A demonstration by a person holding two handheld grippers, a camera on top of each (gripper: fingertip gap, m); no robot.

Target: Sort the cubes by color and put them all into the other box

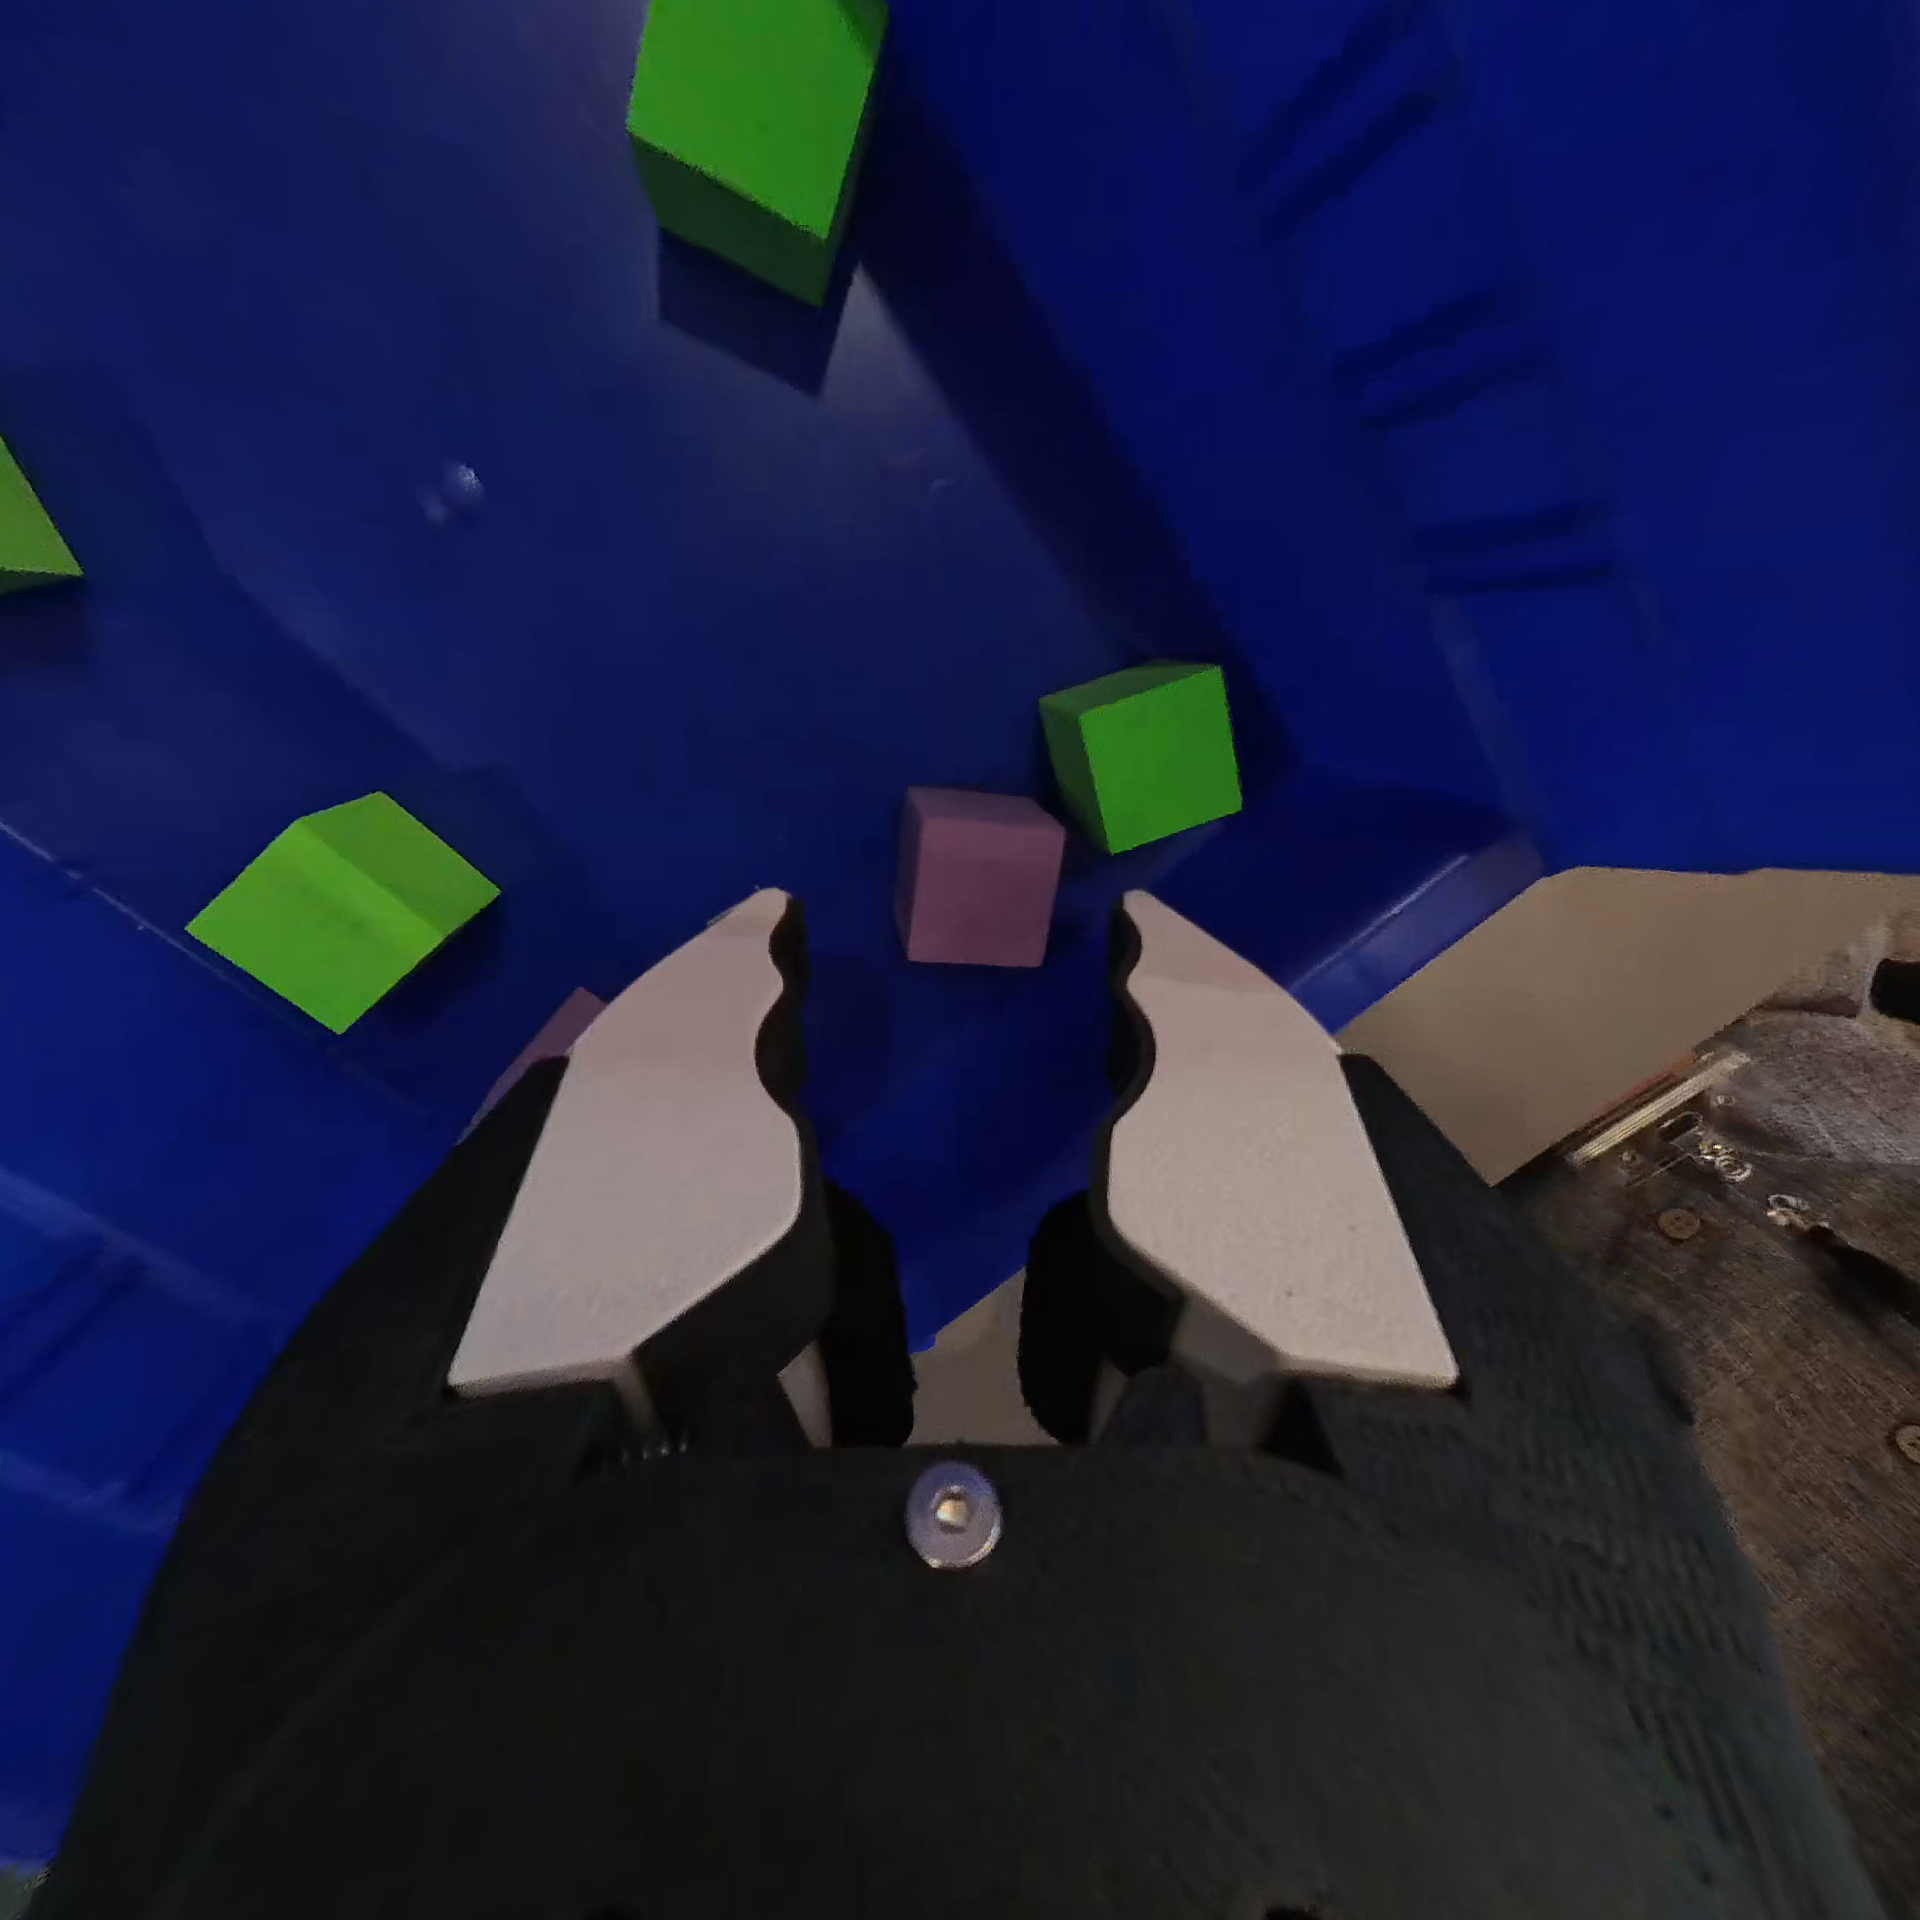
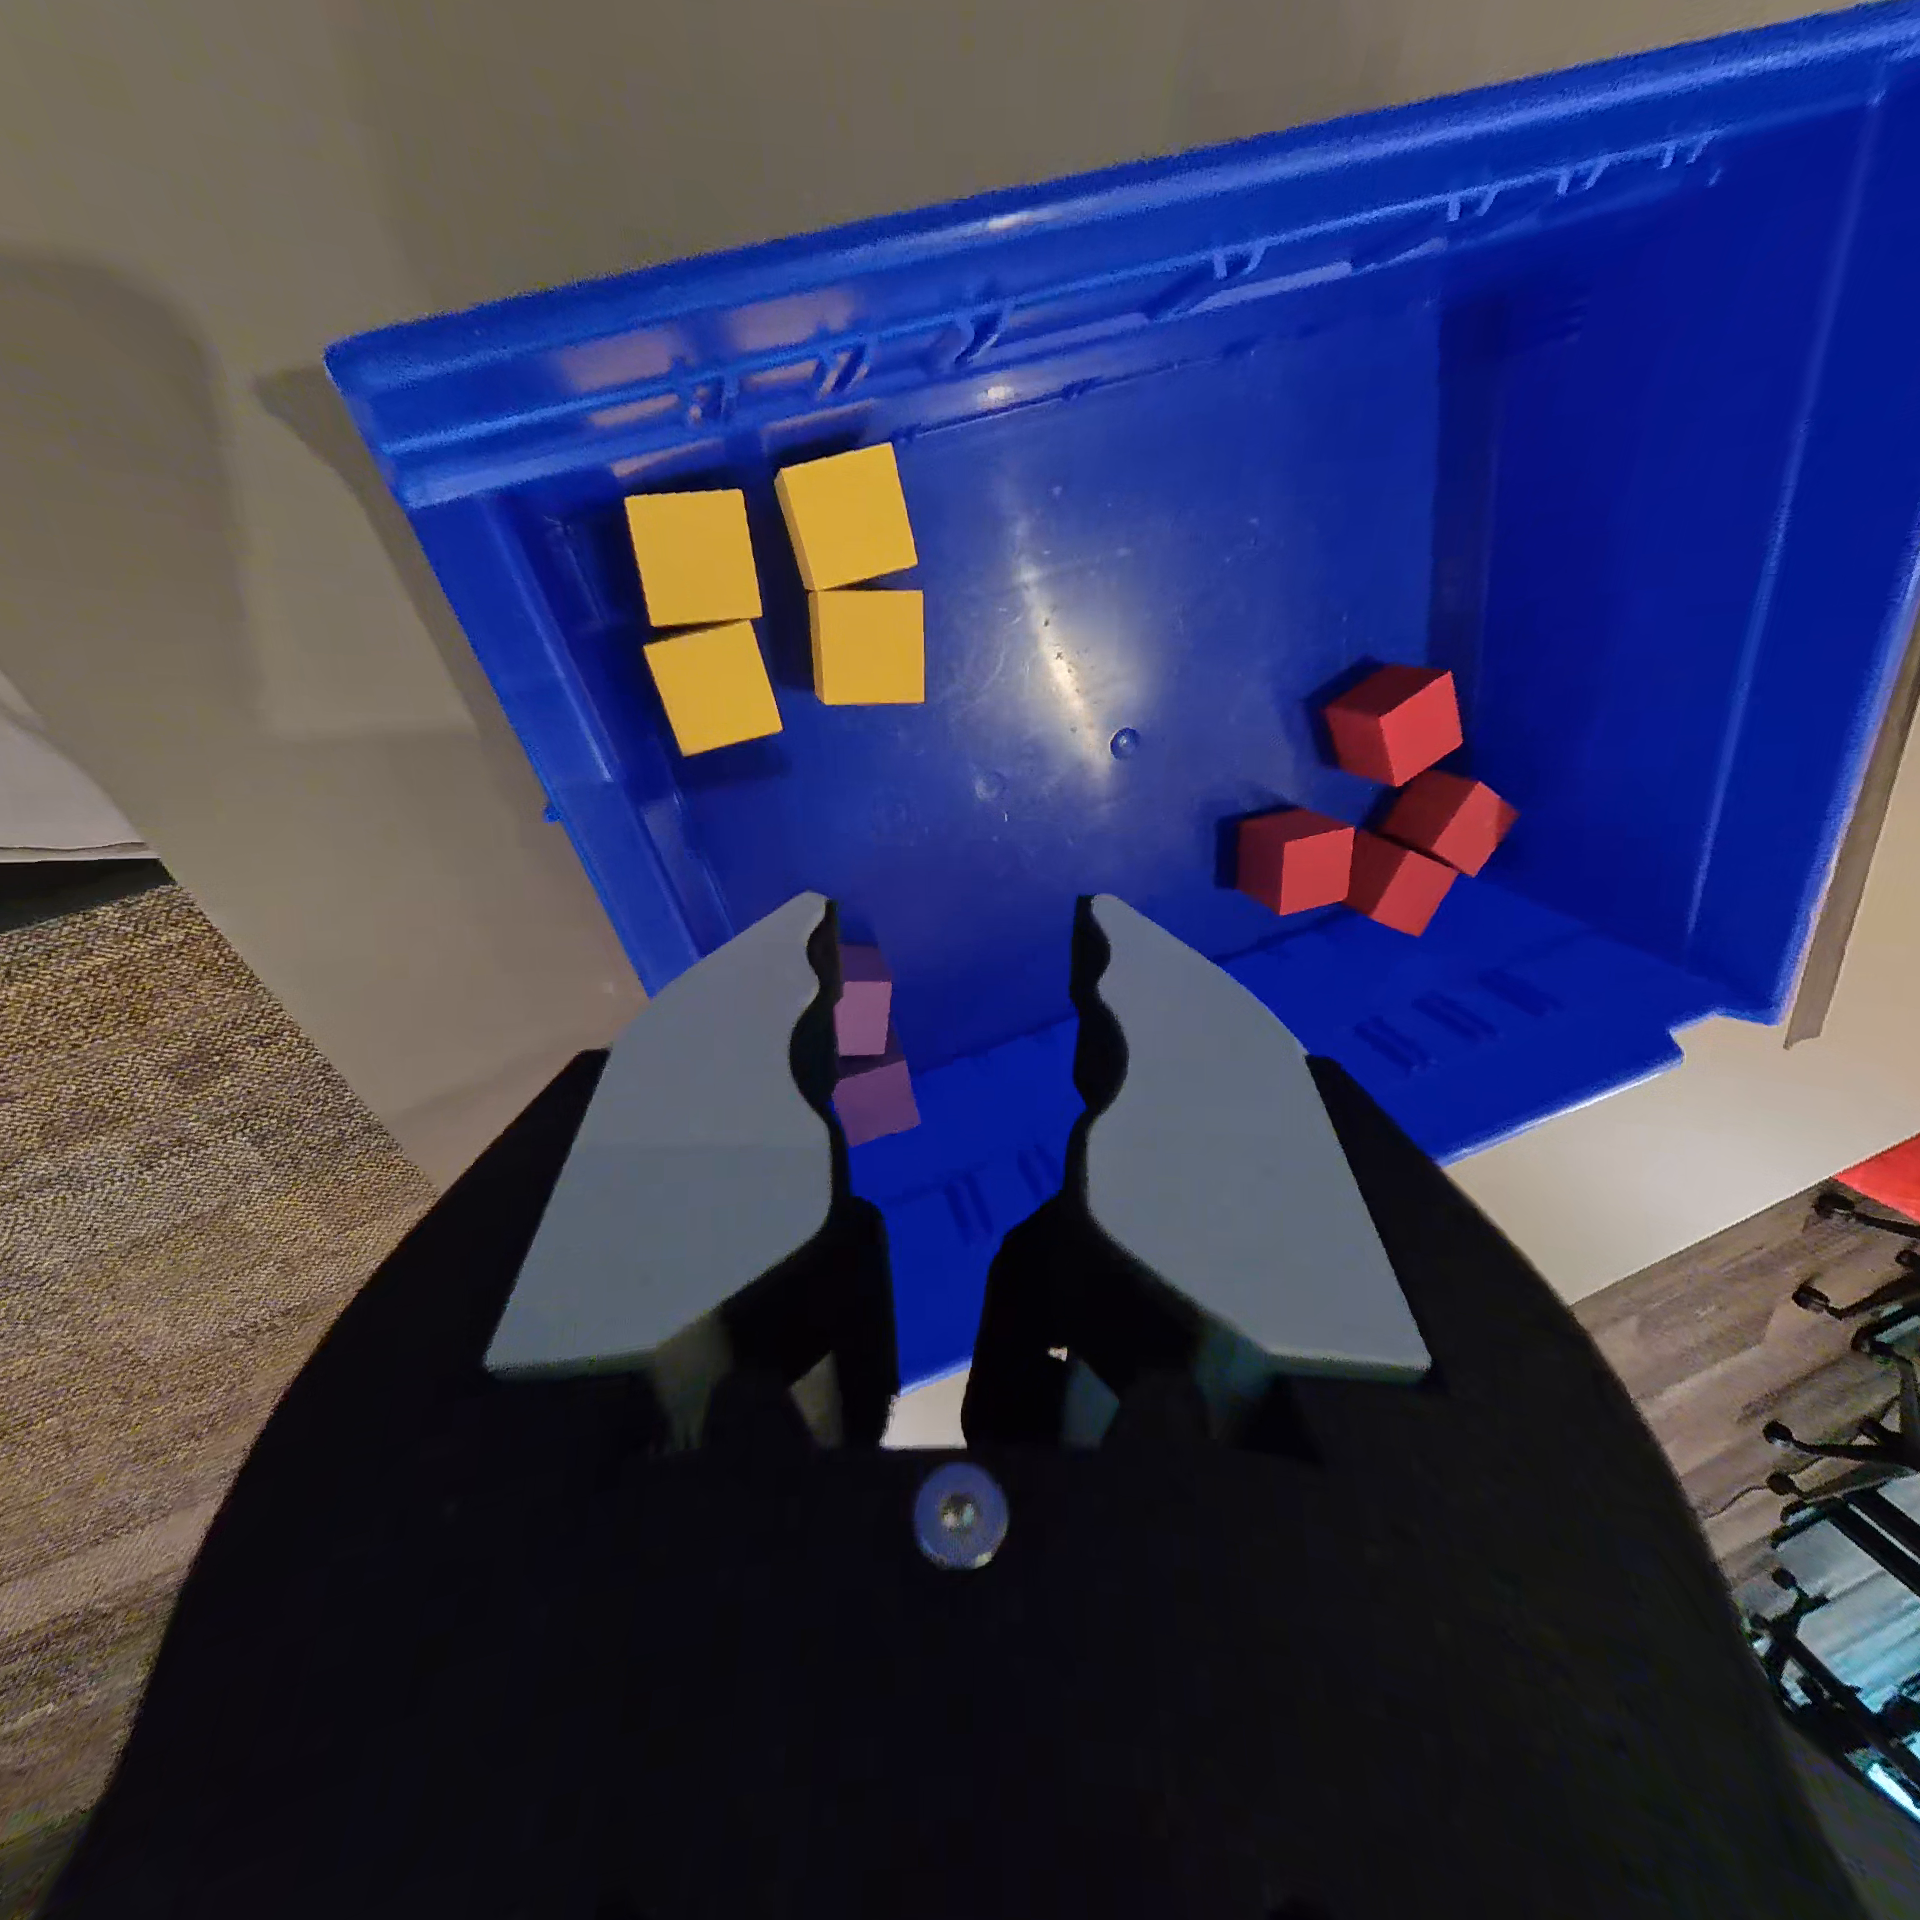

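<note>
left gripper [image 1: 951,909] – jaws apart, empty, just short of a purple foam cube [image 1: 980,878] on the blue plastic bin [image 1: 623,644] floor | right gripper [image 2: 956,914] – spread, empty, beside purple cubes [image 2: 868,1044] | risk: a fingertip could nudge the neighbouring green foam cube [image 1: 1143,753]

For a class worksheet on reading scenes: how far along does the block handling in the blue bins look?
Looks done: in the right wrist view's blue bin, four yellow cubes sit together, four red cubes cluster, two purple cubes sit adjacent. In hand: nothing; the left gripper and right gripper are open, empty. Left: green cubes lie scattered, a lone purple cube among them.
</note>
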